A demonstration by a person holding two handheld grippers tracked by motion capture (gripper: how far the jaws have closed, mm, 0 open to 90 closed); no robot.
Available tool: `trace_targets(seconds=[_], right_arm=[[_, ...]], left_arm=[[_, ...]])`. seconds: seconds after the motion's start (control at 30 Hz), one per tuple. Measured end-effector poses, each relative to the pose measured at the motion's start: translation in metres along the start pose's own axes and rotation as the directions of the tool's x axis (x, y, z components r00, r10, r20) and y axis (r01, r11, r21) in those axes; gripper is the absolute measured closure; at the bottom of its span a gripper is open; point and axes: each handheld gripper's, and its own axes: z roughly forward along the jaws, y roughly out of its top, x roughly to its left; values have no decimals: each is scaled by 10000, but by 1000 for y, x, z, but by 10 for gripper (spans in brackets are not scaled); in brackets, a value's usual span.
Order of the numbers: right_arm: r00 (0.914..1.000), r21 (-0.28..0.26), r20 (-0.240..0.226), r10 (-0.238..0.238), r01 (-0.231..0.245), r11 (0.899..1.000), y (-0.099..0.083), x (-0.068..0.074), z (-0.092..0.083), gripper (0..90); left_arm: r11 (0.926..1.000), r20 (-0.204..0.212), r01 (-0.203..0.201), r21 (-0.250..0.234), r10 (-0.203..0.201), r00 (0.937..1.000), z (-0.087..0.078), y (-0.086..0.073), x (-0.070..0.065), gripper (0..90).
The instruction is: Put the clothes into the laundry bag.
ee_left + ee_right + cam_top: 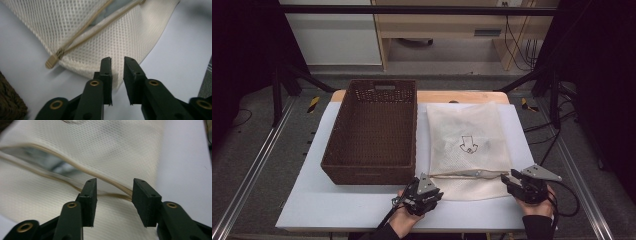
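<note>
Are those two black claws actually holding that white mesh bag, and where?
No. Both the left gripper and the right gripper stand open over the near end of the mesh bag, beside its zipper; nothing is pinched.

A brown wicker basket (374,132) sits empty on the white table (312,200), left of centre.

The mesh bag's (468,145) contents stay indistinct through the zip opening (50,165).

Left gripper (428,184) sits near centre, jaws narrowly parted; right gripper (511,179) sits near right, jaws wider apart.
</note>
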Motion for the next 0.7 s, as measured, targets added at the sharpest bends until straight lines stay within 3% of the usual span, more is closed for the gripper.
trace_targets(seconds=[0.13,0.2,0.27,0.47,0.6,0.7], right_arm=[[9913,-221,-1195,-545,523,9984,10,26,1,787],[9816,66,-1847,-483,504,9987,13,37,8,867],[9760,419,-2137,-415,515,9978,14,45,20,900],[9820,912,-1885,-137,314,9953,21,50,52,900],[9892,1731,-1429,-312,561,9833,21,52,69,900],[9917,1683,-1256,-278,489,9845,25,51,79,900]], left_arm=[[9997,-95,-245,89,246,9997,6,2,-3,775],[9984,-305,-469,328,479,9984,15,0,-2,819],[9981,-296,-413,455,426,9987,23,-4,3,868],[9973,-357,-515,520,534,9979,23,-5,7,896],[9965,-165,-361,754,375,9992,23,-3,10,896],[9971,8,-188,744,188,9998,24,-3,12,896]])
